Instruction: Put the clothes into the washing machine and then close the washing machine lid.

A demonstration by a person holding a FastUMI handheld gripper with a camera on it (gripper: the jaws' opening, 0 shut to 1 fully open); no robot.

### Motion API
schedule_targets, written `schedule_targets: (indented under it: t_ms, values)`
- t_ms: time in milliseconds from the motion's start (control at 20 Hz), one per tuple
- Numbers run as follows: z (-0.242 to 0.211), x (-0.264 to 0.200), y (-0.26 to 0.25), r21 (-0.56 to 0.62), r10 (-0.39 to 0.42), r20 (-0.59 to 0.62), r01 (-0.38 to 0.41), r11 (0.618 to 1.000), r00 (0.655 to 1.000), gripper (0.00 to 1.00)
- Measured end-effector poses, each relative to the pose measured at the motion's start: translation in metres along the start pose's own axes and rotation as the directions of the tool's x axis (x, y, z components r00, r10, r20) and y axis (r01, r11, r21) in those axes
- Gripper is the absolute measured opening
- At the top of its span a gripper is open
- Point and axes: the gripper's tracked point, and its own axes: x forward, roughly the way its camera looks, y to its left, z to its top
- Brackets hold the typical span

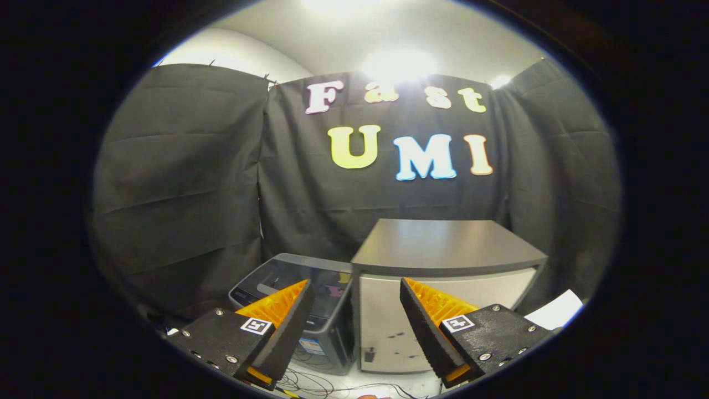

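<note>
A small grey washing machine (310, 293) with a dark glossy lid on top stands on the floor beyond my left finger; the lid looks down, lying flat. My gripper (354, 291) hangs well above and in front of it, open, with nothing between its fingers (288, 327). The gap between the fingers frames the machine's right side and the cabinet next to it.
A grey cabinet (443, 249) with a flat top stands right of the washing machine, touching or nearly touching it. Loose cables (316, 382) lie on the pale floor below the fingers. A white sheet (556, 310) lies to the right of the cabinet. Black cloth walls close in behind.
</note>
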Motion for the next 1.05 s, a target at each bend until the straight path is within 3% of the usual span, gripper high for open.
schedule_targets:
  t_ms: [450, 1050]
  values:
    - [-0.011, -0.115, -0.128, 0.035, -0.077, 0.046, 0.076, 0.997, 0.996, 0.96]
    - [-0.012, -0.156, -0.162, 0.041, -0.093, 0.078, 0.091, 0.995, 0.993, 0.95]
